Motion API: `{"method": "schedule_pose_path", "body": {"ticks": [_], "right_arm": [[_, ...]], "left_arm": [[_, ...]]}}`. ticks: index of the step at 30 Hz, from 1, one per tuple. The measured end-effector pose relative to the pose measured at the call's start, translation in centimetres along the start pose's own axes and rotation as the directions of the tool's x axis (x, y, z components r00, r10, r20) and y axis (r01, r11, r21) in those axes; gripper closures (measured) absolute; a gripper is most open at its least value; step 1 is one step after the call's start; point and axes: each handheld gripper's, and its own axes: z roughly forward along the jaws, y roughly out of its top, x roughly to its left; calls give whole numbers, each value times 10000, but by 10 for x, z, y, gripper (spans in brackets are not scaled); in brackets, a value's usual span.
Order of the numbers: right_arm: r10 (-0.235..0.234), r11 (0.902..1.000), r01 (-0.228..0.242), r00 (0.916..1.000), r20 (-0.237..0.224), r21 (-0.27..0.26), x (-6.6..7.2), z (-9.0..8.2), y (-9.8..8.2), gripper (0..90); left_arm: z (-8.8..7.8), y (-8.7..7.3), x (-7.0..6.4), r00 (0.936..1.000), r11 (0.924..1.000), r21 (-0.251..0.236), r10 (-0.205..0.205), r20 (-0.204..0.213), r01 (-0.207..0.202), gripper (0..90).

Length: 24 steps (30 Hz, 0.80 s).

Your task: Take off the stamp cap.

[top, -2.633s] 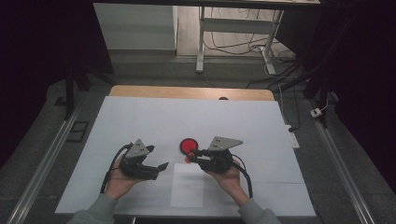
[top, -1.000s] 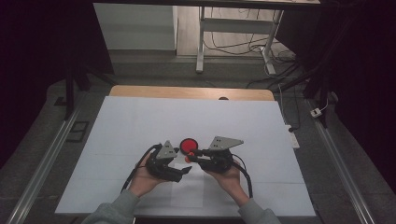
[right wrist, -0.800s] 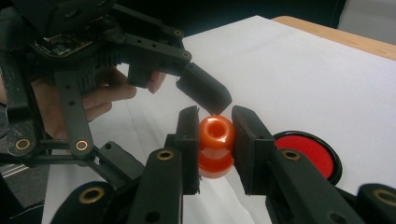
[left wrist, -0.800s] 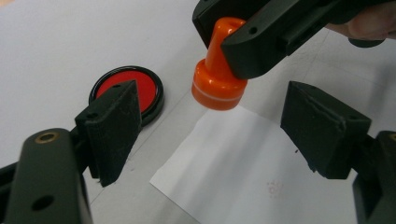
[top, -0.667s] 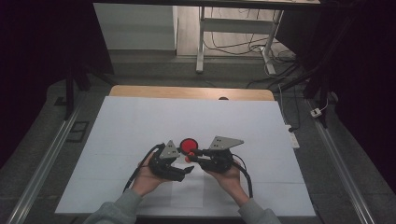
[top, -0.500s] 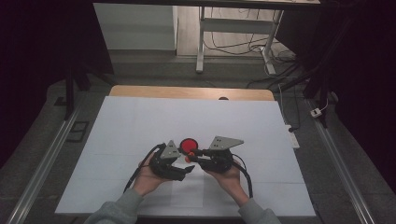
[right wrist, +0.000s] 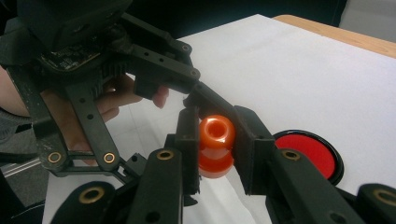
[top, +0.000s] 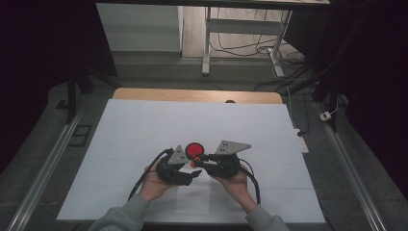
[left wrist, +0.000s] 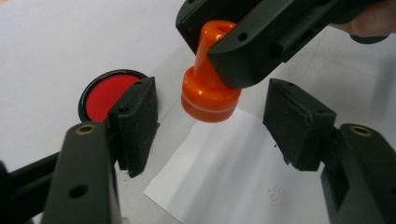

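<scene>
Right gripper [right wrist: 215, 154]: clamped on the neck of the orange stamp [left wrist: 208, 79] — jaws hold it by the handle, base down, above the white paper slip [left wrist: 224, 172].
Left gripper [left wrist: 210, 121]: jaws stand apart on either side of the stamp's base, pads not touching it; they have just been closing in on it.
Stamp's place: lifted off the surface, near the front edge of the white table sheet [top: 144, 125], about midway between its left and right edges, just in front of the red ink pad [top: 194, 148].
Step in hand: a handover or two-handed steadying of the stamp, as I judge it — the left jaws are taking the base while the right keeps the handle.
Next move calls for: the left pads meeting the round base squarely, without tilting the stamp, before the right lets go.
Change from earlier: the left hand [top: 156, 185], well left of the ink pad at first, now sits against the right hand [top: 235, 180]; the right gripper and ink pad are where they were.
</scene>
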Motion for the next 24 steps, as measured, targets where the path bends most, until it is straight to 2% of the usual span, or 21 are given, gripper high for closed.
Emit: {"method": "schedule_pose_path", "body": {"ticks": [10,24], "right_arm": [[81,10000,-81,10000,-56,-57,0,0,0,728],[134,9999,-134,9999,-84,-107,-1,-1,0,728]], "left_arm": [[2,-1,0,9999,10000,55,77,-75,-77,454],[3,-2,2,9999,9999,146,65,76,-66,563]]}}
